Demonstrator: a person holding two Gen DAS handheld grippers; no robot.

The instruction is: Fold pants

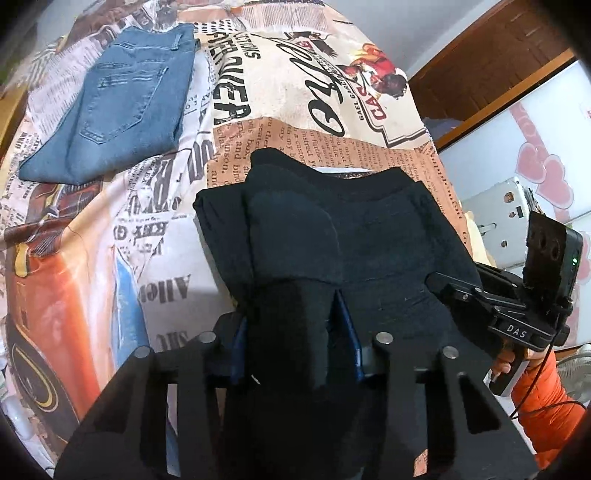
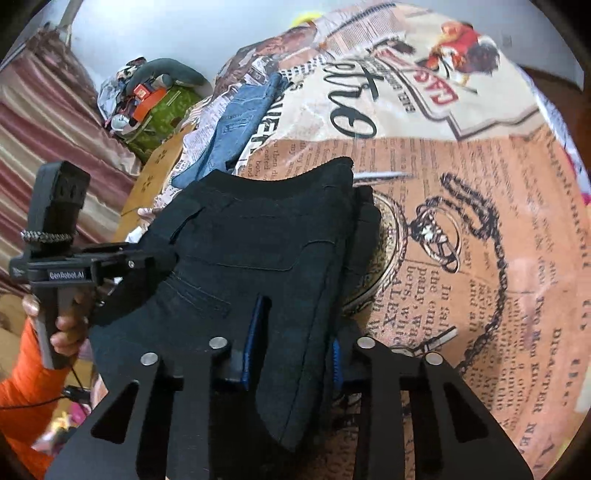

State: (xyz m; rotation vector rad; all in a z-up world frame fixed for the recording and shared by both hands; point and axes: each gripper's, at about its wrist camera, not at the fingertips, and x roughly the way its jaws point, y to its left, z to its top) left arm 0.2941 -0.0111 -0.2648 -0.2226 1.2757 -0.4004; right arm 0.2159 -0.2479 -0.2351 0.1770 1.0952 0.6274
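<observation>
Left wrist view: the left gripper (image 1: 291, 343) pinches a fold of the black fabric pants (image 1: 369, 229), which lie on the newspaper-print bedsheet (image 1: 295, 103); the right gripper (image 2: 291, 347) clamps their near edge. Folded blue denim jeans (image 1: 122, 99) lie well apart.

A bed fills both views, spread with a cover (image 1: 332, 92) printed like old newspaper: black headlines, an orange car, a red rooster, a pocket watch on a chain (image 2: 476, 236). Behind it stands a plain pale wall (image 2: 166, 29). To one side hangs a curtain (image 2: 40, 122) striped maroon and cream, with a heap of clutter on a green cushion (image 2: 162, 114) nearby. On the other side a dark wooden frame (image 1: 491, 70) borders a white panel with pink hearts (image 1: 546, 177).
</observation>
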